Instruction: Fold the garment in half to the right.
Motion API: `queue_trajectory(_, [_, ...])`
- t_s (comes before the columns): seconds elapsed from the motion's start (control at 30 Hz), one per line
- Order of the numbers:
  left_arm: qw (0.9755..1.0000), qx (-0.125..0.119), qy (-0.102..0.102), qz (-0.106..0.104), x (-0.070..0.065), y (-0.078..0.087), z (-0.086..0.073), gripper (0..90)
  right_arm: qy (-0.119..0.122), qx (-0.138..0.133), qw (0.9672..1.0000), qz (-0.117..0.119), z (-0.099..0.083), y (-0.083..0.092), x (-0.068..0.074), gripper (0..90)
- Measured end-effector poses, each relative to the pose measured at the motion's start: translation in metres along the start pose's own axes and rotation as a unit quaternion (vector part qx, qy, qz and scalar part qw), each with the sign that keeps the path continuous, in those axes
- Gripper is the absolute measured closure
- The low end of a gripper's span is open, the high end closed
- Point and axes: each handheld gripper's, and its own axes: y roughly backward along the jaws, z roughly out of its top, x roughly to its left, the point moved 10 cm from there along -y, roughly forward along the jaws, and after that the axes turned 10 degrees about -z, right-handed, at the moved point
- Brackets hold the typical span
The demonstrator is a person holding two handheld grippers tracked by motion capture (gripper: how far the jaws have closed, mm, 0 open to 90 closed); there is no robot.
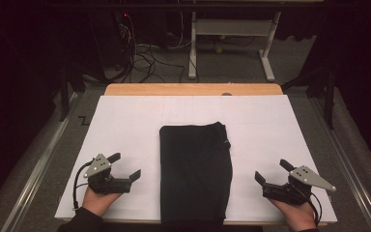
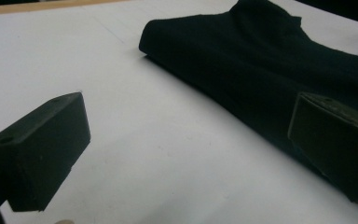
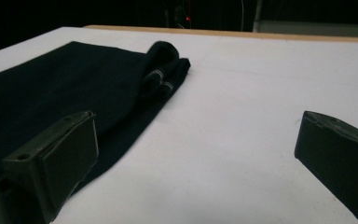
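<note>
A: On the surface (image 1: pixel 125 121), what lies there?
B: A white sheet covers it, wooden edge at the far side; beyond, dark room, cables, a grey frame (image 1: pixel 232 29).
A: And the folded black garment (image 1: pixel 195 169)?
B: Central, between left tool (image 1: pixel 125 166) and right tool (image 1: pixel 270 171), apart from both. Both gape wide, empty.

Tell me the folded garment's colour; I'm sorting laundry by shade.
The folded garment is black, plain except for small pale stitch marks at one edge, clearest in the right gripper view.
</note>
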Motion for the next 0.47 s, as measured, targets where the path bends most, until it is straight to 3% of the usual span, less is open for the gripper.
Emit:
queue_trajectory(0.23, [0.9999,-0.014,-0.004,0.008,0.0029,0.0043,0.0050,0.0,0.022,-0.002,0.9997,0.005,-0.0042,-0.0007,0.0081,0.0])
queue_trajectory(0.47, [0.9998,-0.014,-0.009,0.008,0.0023,0.0054,0.0058,0.0,0.019,-0.013,0.9997,0.003,-0.0022,0.0020,0.0053,0.0])
